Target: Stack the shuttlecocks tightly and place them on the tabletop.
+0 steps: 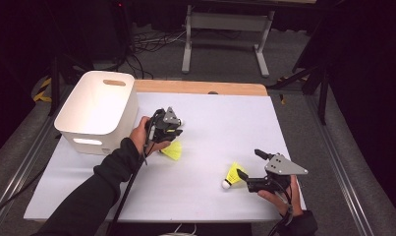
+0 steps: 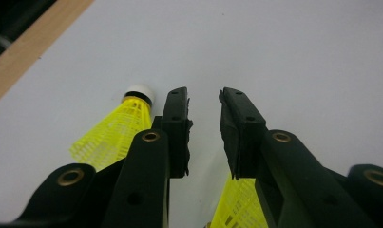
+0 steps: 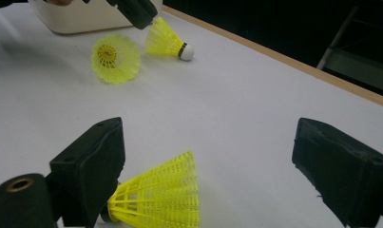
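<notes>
Shuttlecocks of bright yellow plastic mesh with white cork tips lie on the white table (image 1: 210,123), three in all. One yellow shuttlecock (image 3: 163,197) lies on its side between the right gripper's (image 1: 245,169) jaws, close against the left-hand jaw in the right gripper view, its skirt flaring toward the wide gap and well short of the other jaw. Those jaws stand wide apart and clamp nothing. In the high view this shuttlecock (image 1: 233,175) rests just off the jaw tips, cork end toward the person.

The left gripper (image 2: 204,102) holds its jaws apart by a narrow gap with bare table between the tips. A second yellow shuttlecock (image 2: 114,133) lies just outside the left-hand jaw in the left gripper view, cork tip pointing away, its skirt running under that jaw's arm. A third yellow shuttlecock (image 2: 239,204) shows as a patch of mesh low between the jaws, beneath the right-hand one. The right gripper view shows this pair (image 3: 116,58) side by side, one with its open skirt facing the camera, the other (image 3: 167,42) touching the left gripper's tip.

A white plastic bin (image 1: 98,110) with a handle slot stands beside the left hand (image 1: 142,137).
</notes>
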`<state>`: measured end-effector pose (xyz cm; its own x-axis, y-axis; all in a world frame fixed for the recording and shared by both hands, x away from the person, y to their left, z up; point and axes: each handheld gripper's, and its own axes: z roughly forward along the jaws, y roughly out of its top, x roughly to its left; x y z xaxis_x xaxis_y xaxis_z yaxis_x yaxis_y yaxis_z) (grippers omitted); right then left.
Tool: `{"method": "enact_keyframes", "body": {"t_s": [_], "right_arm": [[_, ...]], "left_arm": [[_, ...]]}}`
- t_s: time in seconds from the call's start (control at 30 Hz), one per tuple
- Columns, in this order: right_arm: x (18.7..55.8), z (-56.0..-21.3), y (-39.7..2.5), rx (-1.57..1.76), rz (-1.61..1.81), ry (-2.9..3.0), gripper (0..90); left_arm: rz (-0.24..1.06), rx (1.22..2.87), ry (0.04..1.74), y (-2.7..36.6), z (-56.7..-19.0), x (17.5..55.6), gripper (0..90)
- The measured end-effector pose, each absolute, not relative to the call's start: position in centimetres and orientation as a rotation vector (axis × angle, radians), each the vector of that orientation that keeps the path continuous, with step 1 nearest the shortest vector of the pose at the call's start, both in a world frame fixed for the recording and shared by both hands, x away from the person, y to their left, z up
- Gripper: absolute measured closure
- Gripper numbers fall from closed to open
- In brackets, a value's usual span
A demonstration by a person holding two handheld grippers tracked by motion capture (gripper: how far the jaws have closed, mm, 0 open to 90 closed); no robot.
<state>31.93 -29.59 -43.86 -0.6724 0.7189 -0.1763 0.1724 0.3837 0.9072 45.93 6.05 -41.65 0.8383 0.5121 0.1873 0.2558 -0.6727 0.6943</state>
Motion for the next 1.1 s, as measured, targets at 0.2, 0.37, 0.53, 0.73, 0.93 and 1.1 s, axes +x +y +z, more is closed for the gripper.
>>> {"method": "enact_keyframes", "body": {"t_s": [0.2,0.37,0.53,0.73,0.93,1.1], "right_arm": [[31.9,-43.8,-29.6,0.764,1.273,2.085,11.6],[32.0,-44.0,-29.5,0.764,1.265,2.094,11.6],[31.9,-44.0,-29.6,0.768,1.264,2.092,11.7],[32.0,-44.1,-29.5,0.767,1.258,2.101,11.8],[32.0,-44.1,-29.4,0.769,1.252,2.105,11.8],[32.1,-44.2,-29.4,0.775,1.253,2.104,11.8]], "left_arm": [[0.559,2.266,0.574,7.1,-40.8,45.6,71.1],[0.572,2.146,0.664,8.2,-40.9,45.4,55.6],[0.519,2.089,0.726,9.3,-42.1,44.7,36.7],[0.382,2.061,0.830,10.2,-44.6,44.8,26.8],[0.363,2.067,0.884,9.9,-45.8,45.8,30.6],[0.365,2.085,0.893,9.5,-46.2,46.9,37.7]]}}
